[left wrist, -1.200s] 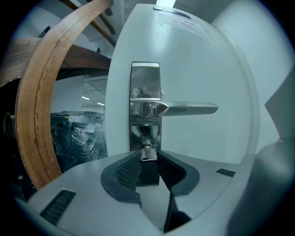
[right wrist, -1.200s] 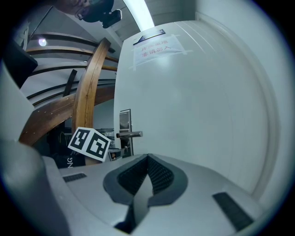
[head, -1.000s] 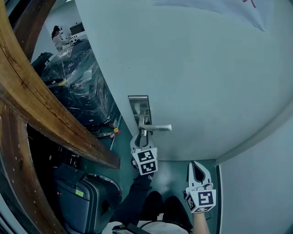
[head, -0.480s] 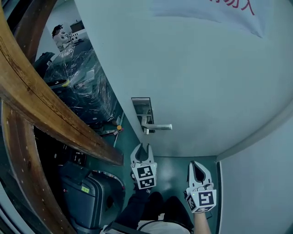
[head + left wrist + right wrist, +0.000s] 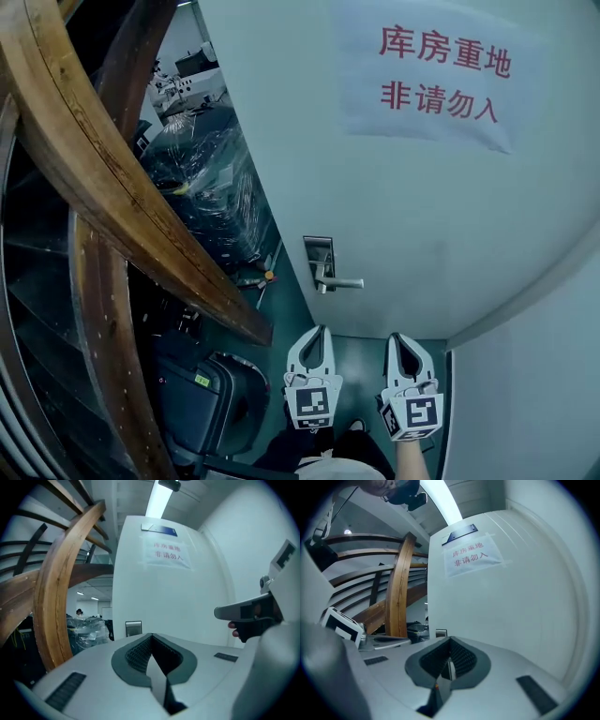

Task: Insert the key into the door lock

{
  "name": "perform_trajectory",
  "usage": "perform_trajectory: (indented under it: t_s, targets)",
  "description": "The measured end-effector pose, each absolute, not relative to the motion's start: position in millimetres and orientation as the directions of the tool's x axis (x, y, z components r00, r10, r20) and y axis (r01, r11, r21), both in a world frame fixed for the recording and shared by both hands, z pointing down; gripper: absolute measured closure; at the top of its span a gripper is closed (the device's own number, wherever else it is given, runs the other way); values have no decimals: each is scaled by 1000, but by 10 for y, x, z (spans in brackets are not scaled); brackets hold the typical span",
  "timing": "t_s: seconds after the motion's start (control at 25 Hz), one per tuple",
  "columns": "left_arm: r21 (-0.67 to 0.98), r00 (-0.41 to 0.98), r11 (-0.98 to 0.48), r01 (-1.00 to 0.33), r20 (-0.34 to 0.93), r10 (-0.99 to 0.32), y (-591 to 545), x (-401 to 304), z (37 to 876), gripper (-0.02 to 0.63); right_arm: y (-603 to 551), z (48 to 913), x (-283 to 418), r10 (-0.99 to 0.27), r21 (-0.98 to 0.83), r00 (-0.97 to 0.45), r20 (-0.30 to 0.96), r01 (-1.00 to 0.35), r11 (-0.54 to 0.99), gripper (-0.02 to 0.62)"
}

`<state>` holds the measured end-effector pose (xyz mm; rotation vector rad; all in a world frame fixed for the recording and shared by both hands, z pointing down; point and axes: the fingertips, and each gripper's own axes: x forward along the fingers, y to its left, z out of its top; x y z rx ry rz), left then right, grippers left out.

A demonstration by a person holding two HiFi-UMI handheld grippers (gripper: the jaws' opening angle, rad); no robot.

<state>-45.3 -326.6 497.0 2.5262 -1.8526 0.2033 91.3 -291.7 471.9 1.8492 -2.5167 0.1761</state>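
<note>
While I hold both claws low in front of the door (image 5: 422, 216), curved wooden beams (image 5: 112, 187) sweep down my far left. Plastic-wrapped goods (image 5: 220, 187) lie behind them and a dark suitcase (image 5: 202, 403) sits on the floor beneath. Further right, the lock plate (image 5: 320, 251) is on the door's left edge, with the lever handle (image 5: 345, 282) sticking out to the right. A paper notice (image 5: 436, 84) in red characters hangs higher up, and a pale side wall (image 5: 534, 375) closes off the right.

My left gripper (image 5: 317, 334) is below the handle and well short of it. It points about level at the door, and its jaws have just come together with nothing between them. My right gripper (image 5: 401, 339) rides beside it at the same height, aimed the same way, on a bare wrist (image 5: 405, 457). Its jaws are pressed on a thin pale sliver that I take for the key (image 5: 451, 670), well away from the lock.
</note>
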Motion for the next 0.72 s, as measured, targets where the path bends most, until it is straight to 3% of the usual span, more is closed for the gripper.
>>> perform_trajectory:
  t_s: [0.72]
  targets:
    - [-69,288,-285,-956,-31,-957,-3163,-388,3991,603,-2982,3985,901,-947,-29,-321,-1,-947,321,592]
